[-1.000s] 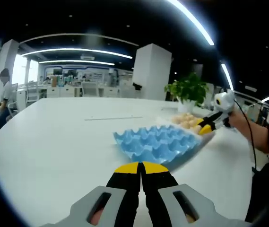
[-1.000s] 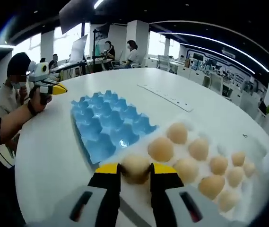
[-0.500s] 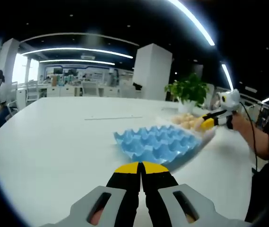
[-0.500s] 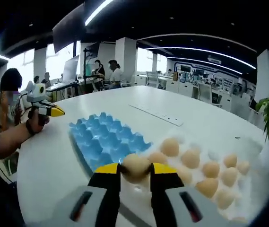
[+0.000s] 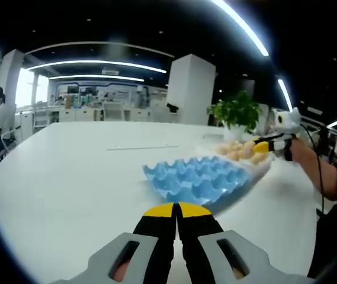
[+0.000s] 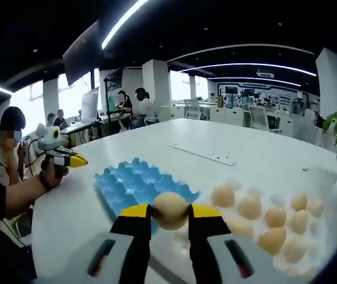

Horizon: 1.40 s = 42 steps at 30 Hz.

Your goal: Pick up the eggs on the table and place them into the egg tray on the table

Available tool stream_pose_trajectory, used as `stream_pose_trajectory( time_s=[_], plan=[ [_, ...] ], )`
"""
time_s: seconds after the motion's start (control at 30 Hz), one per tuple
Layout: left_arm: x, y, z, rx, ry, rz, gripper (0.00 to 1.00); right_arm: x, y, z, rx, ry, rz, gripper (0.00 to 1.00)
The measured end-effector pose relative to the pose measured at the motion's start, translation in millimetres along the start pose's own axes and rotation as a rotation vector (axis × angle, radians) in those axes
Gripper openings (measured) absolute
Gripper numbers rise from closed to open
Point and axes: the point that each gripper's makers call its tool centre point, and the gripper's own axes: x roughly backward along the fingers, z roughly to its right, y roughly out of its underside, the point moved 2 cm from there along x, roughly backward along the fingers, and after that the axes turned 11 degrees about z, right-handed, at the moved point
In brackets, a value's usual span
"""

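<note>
- The white table spreads wide under both my tongs.
- The blue egg tray lies on it with its cups bare, just beside the clear tray of eggs.
- My left gripper hovers near the blue tray's near edge, its yellow tips pressed together on nothing.
- My right gripper pinches one egg, lifted above the table between the two trays.
</note>
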Motion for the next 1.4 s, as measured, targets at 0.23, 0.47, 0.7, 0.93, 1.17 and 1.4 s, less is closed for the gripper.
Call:
stream_pose_trajectory(
  time_s=[0.23, 0.47, 0.7, 0.93, 1.17, 1.4],
  plan=[
    [0, 0.9, 1.6, 0.006, 0.002, 0.001, 0.00, -21, -10.6, -17, 0.012, -0.047, 0.004, 0.25],
    [0, 2.0, 5.4, 0.001, 0.007, -0.002, 0.00, -47, -17.5, -44, 0.014, -0.106, 0.010, 0.25],
    [0, 1.3, 2.2, 0.002, 0.010, -0.001, 0.00, -70, -19.9, -58, 0.016, -0.145, 0.004, 0.25],
    [1, 1.6, 7.1, 0.002, 0.013, -0.001, 0.00, -85, -22.0, -71, 0.025, -0.175, -0.003, 0.25],
    [2, 1.1, 8.7, 0.005, 0.013, 0.000, 0.00, -96, -20.9, -84, 0.023, -0.204, -0.011, 0.25],
    [4, -0.5, 8.2, 0.007, 0.015, 0.000, 0.00, -104, -23.4, -97, 0.023, -0.228, -0.011, 0.25]
  ],
)
